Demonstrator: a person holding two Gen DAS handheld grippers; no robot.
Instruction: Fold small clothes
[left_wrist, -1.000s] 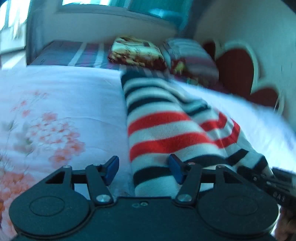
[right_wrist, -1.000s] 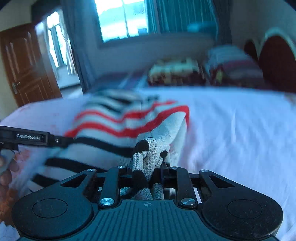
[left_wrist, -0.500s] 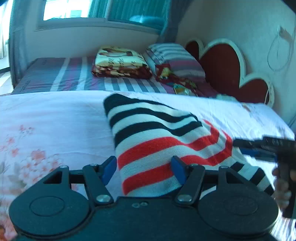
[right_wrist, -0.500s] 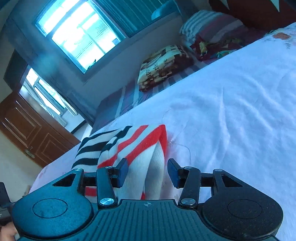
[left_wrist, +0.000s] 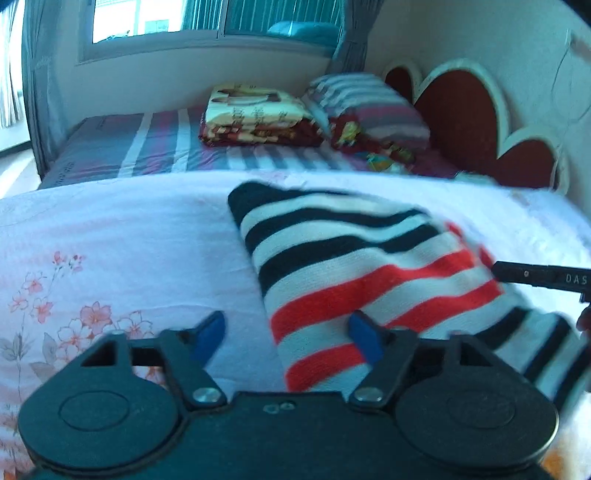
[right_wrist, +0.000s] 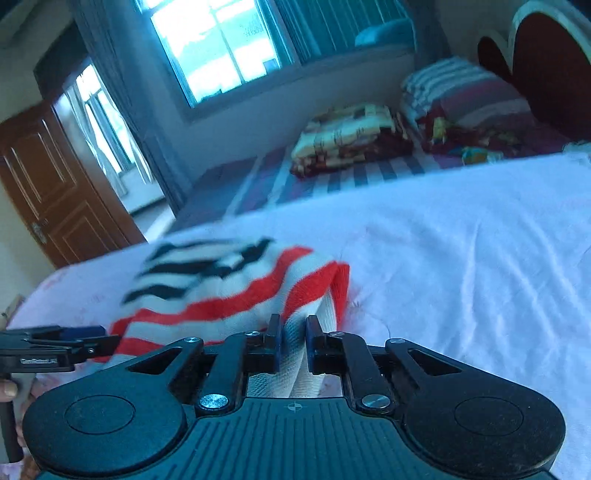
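Right hand-held gripper (right_wrist: 293, 341) closing on striped sweater (right_wrist: 236, 291) edge.

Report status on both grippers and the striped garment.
Right gripper jaws closing on a fold of the red, white and black striped knit garment. Left gripper open, straddling its near edge. Nothing in the way on the white bedsheet.

The striped sweater (left_wrist: 369, 266) blurs rightward; its far sleeve is perhaps cut off.

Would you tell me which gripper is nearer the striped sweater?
Right. The right gripper is closing on the sweater, with fabric between its jaws; the left gripper stands open at its near edge.
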